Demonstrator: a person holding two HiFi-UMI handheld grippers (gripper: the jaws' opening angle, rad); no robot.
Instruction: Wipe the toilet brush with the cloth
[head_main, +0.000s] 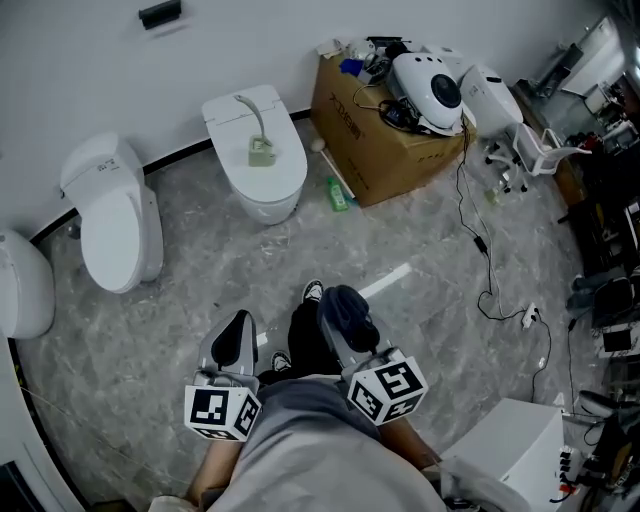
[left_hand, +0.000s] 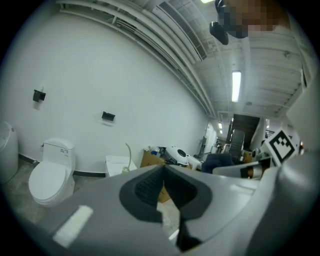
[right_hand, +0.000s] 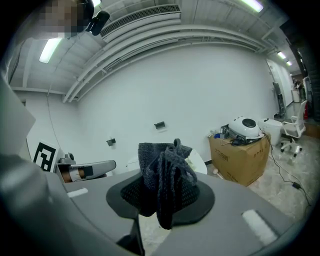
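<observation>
1. Writing first: the cardboard box (head_main: 375, 150) by the wall carries dark print on its side, too small to read. A tiny label on the tank of the left-hand toilet (left_hand: 50, 175) can't be read either. Each marker cube (head_main: 220, 412) shows bold black-and-white square patterns.
2. The toilet brush (head_main: 261, 150) lies on the closed lid of the middle toilet (head_main: 275, 185), with a slim, curved pale handle and a blocky greenish end. It is well apart from both grippers.
3. The right gripper (head_main: 348, 322) is held low in front of the person, fingers clenched on the cloth (right_hand: 165, 170). The cloth is a dark, coarse knit, bunched up, with a fold drooping over the ribbed black pads.
4. The left gripper (left_hand: 163, 172) is alongside it, its fingers (left_hand: 145, 192) pressed together at the tips with nothing between them. The shells are smooth grey plastic.
5. Only the head view gives the floor (head_main: 200, 290): glossy, grey and marble-veined. It also shows a green bottle (head_main: 338, 194) lying beside the box and black cables (head_main: 480, 250) trailing right.
6. Only the gripper views give the ceiling, with its long ducts (right_hand: 135, 35) and strip lights (left_hand: 236, 86), plus small black fittings (left_hand: 108, 116) on the plain white wall.
7. A rounded white device with a dark face (head_main: 430, 88) sits on top of the box and shows in all three views.
</observation>
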